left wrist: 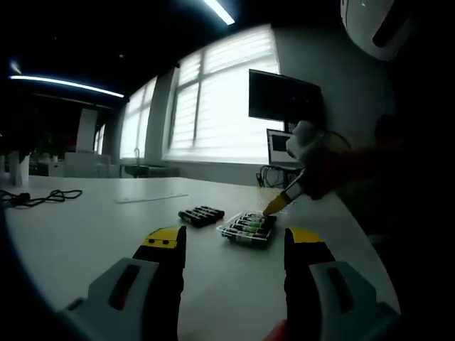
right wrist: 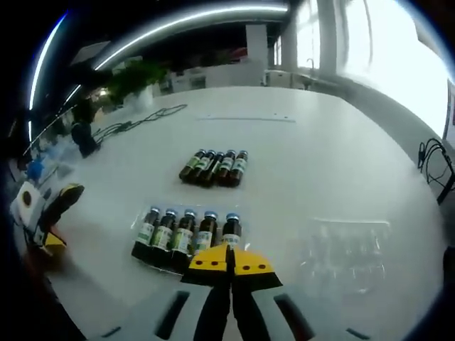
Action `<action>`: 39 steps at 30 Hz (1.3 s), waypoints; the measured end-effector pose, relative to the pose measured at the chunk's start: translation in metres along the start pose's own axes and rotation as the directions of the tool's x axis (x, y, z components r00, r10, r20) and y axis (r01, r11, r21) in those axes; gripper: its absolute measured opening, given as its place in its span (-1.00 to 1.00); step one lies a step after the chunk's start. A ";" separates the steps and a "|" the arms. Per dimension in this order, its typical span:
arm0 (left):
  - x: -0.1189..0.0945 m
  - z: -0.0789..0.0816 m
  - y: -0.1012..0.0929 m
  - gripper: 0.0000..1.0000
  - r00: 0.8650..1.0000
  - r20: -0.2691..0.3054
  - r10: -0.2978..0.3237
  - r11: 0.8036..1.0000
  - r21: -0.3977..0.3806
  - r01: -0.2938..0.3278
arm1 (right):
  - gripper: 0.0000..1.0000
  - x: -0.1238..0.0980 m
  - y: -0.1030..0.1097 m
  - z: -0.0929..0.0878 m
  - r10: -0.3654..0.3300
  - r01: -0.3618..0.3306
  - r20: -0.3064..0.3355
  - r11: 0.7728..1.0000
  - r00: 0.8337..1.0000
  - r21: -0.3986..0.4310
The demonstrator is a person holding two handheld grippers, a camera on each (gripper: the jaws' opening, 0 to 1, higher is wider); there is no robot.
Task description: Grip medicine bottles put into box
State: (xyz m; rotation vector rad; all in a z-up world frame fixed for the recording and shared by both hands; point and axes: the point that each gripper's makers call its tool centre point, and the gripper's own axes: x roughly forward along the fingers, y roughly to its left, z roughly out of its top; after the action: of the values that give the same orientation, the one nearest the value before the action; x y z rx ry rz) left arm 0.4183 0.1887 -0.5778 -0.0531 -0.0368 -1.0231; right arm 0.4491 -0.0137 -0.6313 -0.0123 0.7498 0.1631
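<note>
Showing bottles (right wrist: 186,234) with green labels, unreadable

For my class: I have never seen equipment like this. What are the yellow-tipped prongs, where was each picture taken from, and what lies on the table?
There is no robot here. A person holds a hand tool with two jaws in each hand, and a small camera rides on each tool, looking out along its jaws.

The left gripper view shows the left gripper with its jaws wide apart and nothing between them. The other tool reaches in from the right of that picture.

The right gripper view looks down past the right gripper, whose yellow tips are pressed together just above a row of bottles.

On the white table lie a clear tray of five medicine bottles, a loose group of four more bottles, an empty clear plastic lid or tray, and black cables at the far edge.
</note>
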 end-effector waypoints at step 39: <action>0.001 -0.002 0.002 -0.04 1.000 -0.005 0.008 1.000 -0.007 -0.008 | -0.79 -0.003 0.020 0.020 0.125 -0.126 0.136 0.992 0.983 0.005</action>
State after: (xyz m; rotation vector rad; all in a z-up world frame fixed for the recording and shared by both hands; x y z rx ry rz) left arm 0.4202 0.1887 -0.5794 -0.0572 -0.0289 -1.0152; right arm 0.4574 0.0069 -0.6132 0.0591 0.6157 0.2763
